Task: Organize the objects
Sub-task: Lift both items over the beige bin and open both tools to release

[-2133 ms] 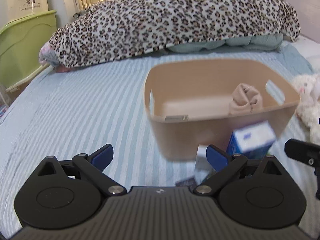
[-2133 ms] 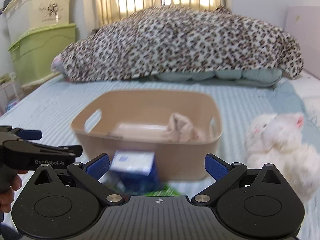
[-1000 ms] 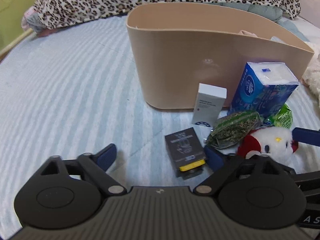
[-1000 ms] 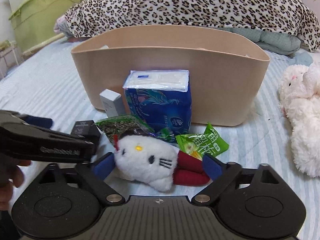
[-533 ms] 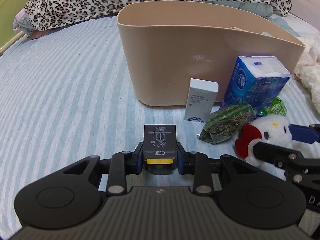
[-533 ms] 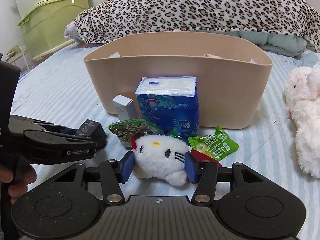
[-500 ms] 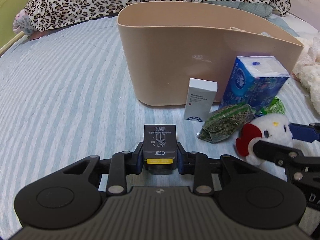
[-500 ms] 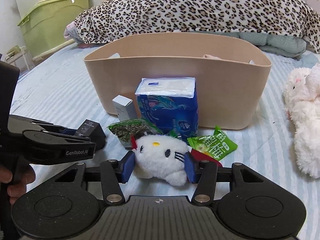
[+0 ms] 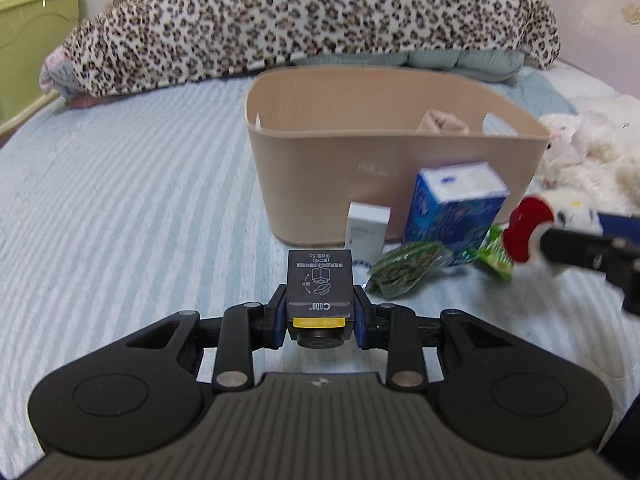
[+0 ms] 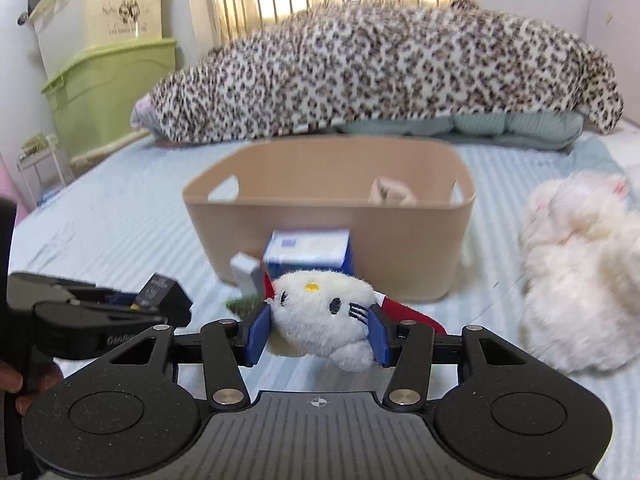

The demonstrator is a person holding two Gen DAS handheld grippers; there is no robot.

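Your left gripper (image 9: 320,312) squeezes the black box (image 9: 320,280), your right gripper (image 10: 318,334) the kitty plush (image 10: 324,312). The tan bin (image 9: 400,176) at center holds one cloth bundle (image 9: 440,122); the tissue pack (image 9: 456,204) and snack bags (image 9: 404,270) wait outside.

At lower centre, the right claw (image 10: 317,334) grips a white cat plush (image 10: 322,307) between its blue pads. At lower left, the left claw (image 10: 132,304) holds a small black box (image 10: 166,297). Behind them at frame centre, a beige basket (image 10: 332,216) sits on the striped bed (image 10: 120,224), with a blue tissue pack (image 10: 308,254) touching its front wall. A fluffy white toy (image 10: 576,264) lies at right.
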